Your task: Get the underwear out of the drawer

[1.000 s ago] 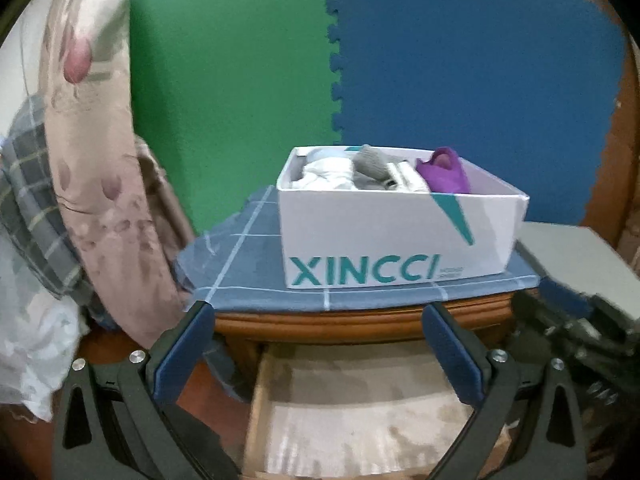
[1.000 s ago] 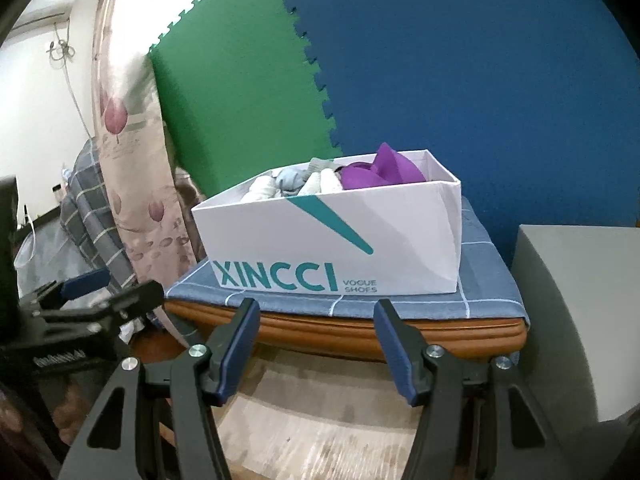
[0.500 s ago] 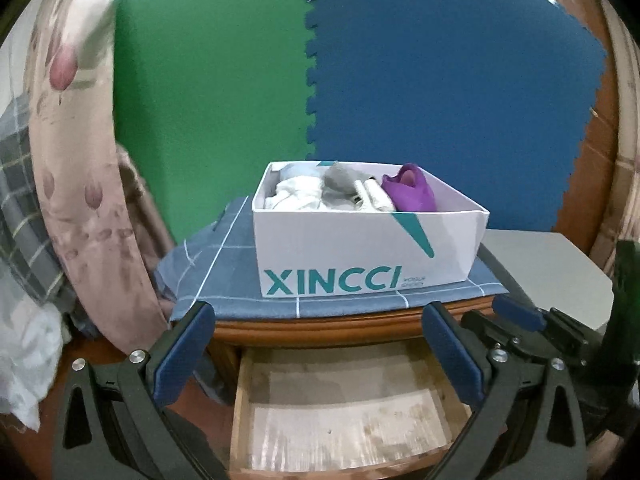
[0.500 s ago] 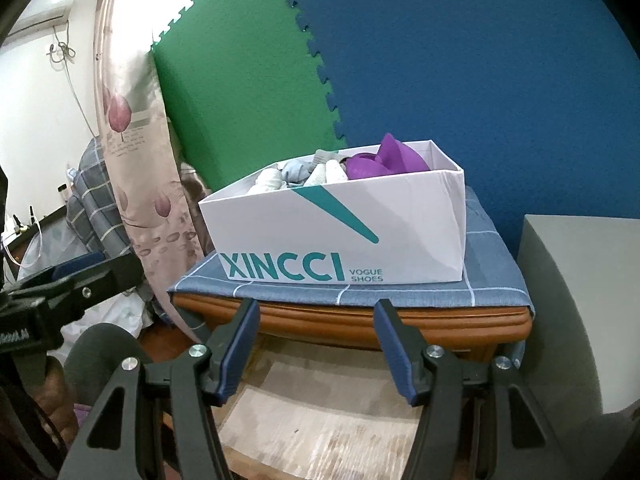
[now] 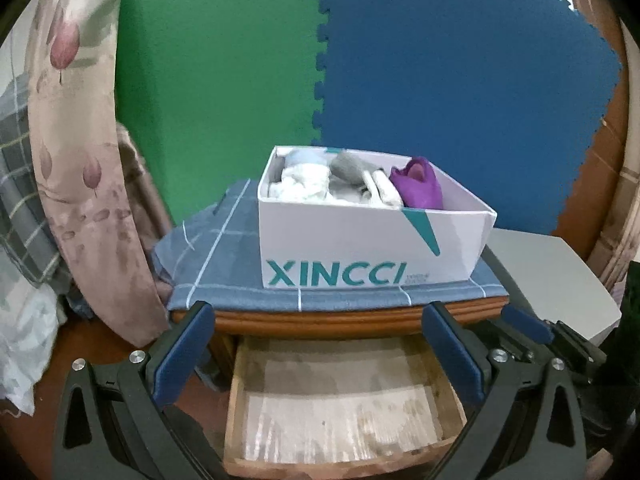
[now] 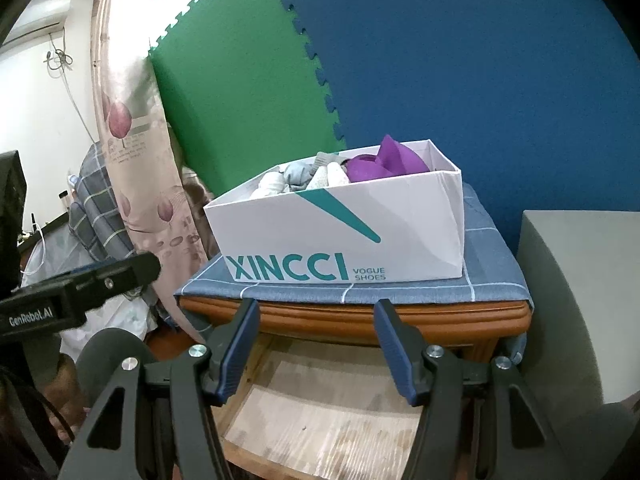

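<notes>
A wooden drawer (image 5: 340, 404) stands pulled open under the nightstand top; its bare bottom shows nothing lying in it. It also shows in the right wrist view (image 6: 320, 412). A white XINCCI shoe box (image 5: 360, 240) sits on the blue checked cloth above and holds rolled white, grey and purple garments (image 5: 418, 186). The box shows in the right wrist view too (image 6: 352, 240). My left gripper (image 5: 316, 320) is open and empty in front of the drawer. My right gripper (image 6: 314, 316) is open and empty, also before the drawer.
A flowered curtain (image 5: 80, 200) hangs at the left beside bedding. A grey cabinet (image 6: 580, 300) stands right of the nightstand. Green and blue foam mats (image 5: 440, 80) cover the wall behind. The left gripper's body (image 6: 80, 284) shows at the left of the right wrist view.
Both grippers have drawn back and risen a little; more of the open drawer and the box top shows. Both stay open and empty.
</notes>
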`<state>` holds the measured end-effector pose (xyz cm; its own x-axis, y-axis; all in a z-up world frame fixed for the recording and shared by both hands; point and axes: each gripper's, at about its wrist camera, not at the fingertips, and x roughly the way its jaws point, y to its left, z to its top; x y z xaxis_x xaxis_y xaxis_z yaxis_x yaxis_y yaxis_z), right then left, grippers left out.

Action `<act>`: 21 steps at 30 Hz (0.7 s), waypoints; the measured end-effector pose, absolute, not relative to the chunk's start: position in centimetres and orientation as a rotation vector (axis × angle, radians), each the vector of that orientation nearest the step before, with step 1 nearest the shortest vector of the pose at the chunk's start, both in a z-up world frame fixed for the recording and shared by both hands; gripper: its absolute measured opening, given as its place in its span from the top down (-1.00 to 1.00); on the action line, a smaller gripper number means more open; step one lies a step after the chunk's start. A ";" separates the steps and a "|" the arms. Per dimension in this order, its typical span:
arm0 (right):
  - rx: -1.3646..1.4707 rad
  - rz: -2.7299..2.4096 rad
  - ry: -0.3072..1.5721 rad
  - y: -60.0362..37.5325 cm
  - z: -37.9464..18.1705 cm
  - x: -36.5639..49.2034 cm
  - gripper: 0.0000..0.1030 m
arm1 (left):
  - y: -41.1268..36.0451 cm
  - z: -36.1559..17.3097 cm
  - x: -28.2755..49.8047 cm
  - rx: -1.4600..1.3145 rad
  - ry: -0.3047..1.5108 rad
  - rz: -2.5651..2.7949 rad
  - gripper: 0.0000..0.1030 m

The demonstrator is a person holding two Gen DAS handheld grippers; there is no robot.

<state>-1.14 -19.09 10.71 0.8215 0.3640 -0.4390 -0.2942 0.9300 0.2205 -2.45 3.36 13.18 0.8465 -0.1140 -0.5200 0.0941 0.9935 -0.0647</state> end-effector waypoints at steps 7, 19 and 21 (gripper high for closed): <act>0.138 0.362 0.494 -18.9 10.7 -1.1 -0.18 | 1.7 14.3 -2.9 0.126 0.477 -0.003 -0.99; 0.143 0.363 0.495 -18.8 10.8 -1.3 -0.18 | 2.4 13.6 -1.7 0.059 0.559 -0.035 -0.99; 0.146 0.363 0.501 -18.8 10.8 -1.2 -0.18 | 2.6 13.2 -1.5 0.051 0.577 -0.029 -0.99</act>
